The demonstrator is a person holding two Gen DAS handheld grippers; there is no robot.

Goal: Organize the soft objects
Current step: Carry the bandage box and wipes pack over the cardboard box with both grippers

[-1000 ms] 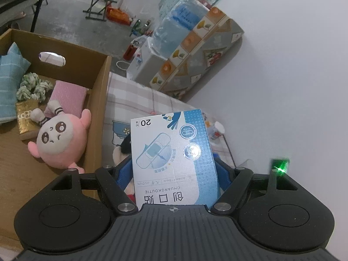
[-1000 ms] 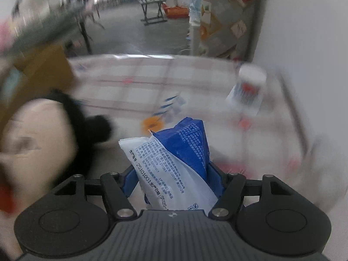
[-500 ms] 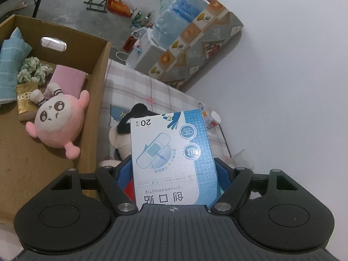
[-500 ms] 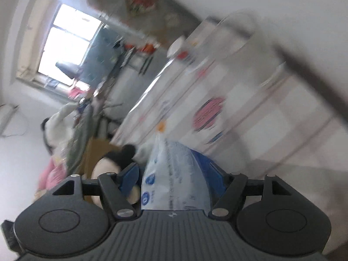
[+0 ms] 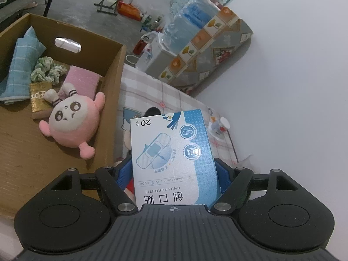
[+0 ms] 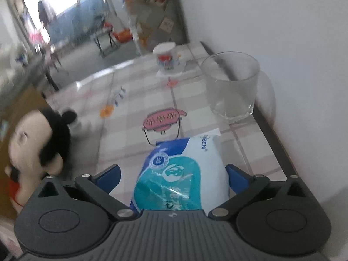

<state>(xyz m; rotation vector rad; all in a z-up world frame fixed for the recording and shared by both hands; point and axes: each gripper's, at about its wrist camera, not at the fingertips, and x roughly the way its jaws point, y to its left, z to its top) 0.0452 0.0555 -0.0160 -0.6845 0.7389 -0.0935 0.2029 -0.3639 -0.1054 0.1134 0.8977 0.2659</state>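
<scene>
My left gripper (image 5: 174, 174) is shut on a blue and white plaster box (image 5: 171, 156) and holds it above the table beside a cardboard box (image 5: 113, 100). That box holds a pink plush toy (image 5: 71, 126), a pink cloth (image 5: 82, 82), a green scrunchie (image 5: 46, 70), a blue towel (image 5: 19, 65) and a gold packet (image 5: 39, 100). My right gripper (image 6: 174, 174) stands wide open around a blue and white soft packet (image 6: 182, 174) that lies on the checked tablecloth (image 6: 134, 108). A black-haired doll (image 6: 37, 143) lies to its left.
A clear glass (image 6: 232, 87) stands at the table's right edge by the white wall (image 6: 282, 43). A small printed cup (image 6: 169, 58) stands further back. The cardboard box edge (image 6: 19, 104) is behind the doll.
The right gripper swung round, came down over the table and opened, so the soft packet now lies on the cloth. The left gripper rose a little with the plaster box.
</scene>
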